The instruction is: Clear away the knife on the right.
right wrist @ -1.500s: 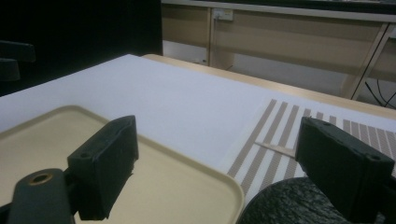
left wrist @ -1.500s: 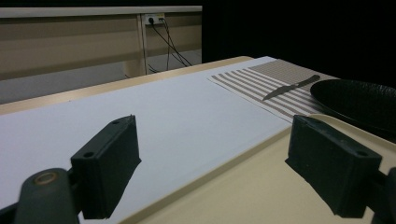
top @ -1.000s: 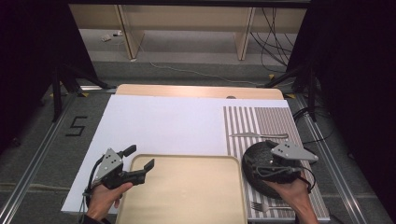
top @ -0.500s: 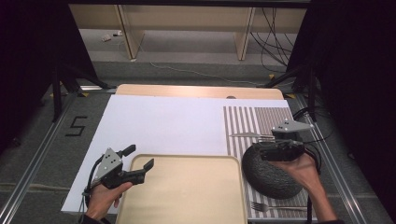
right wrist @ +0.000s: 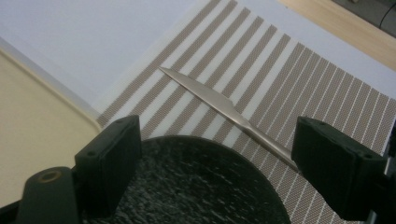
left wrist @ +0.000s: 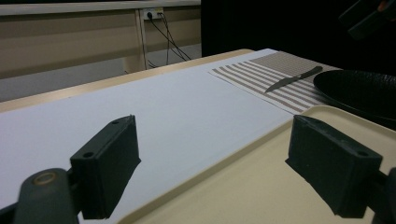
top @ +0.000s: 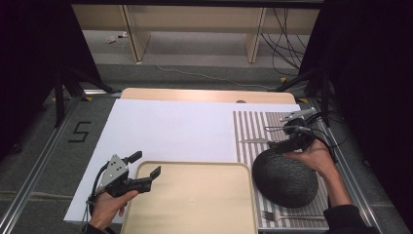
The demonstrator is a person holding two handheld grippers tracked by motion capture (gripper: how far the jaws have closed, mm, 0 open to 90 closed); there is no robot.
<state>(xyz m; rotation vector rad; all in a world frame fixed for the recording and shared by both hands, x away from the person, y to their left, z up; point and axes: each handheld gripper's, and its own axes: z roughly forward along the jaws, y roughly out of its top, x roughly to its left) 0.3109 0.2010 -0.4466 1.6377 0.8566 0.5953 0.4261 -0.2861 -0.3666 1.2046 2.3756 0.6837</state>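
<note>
Right gripper [top: 277, 139] risen, knife [top: 254, 141] beyond fingers [right wrist: 109, 163]

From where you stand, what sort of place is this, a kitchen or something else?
Likely a lab or recording workspace, not a kitchen. The table stands amid dark curtains and loose floor cables. On it, a striped placemat with a black plate, knife and fork sits beside a beige tray.

My left gripper [top: 140, 165] is black with two chunky, blocky jaws. Each jaw has a small round screw hole on top. A grey three-cornered plate sits on it, and a black cable trails from its back. My right gripper [top: 275, 137] looks the same, with thin black cables looping off it. I wear a dark sleeve [top: 344, 220] on my right arm.
</note>
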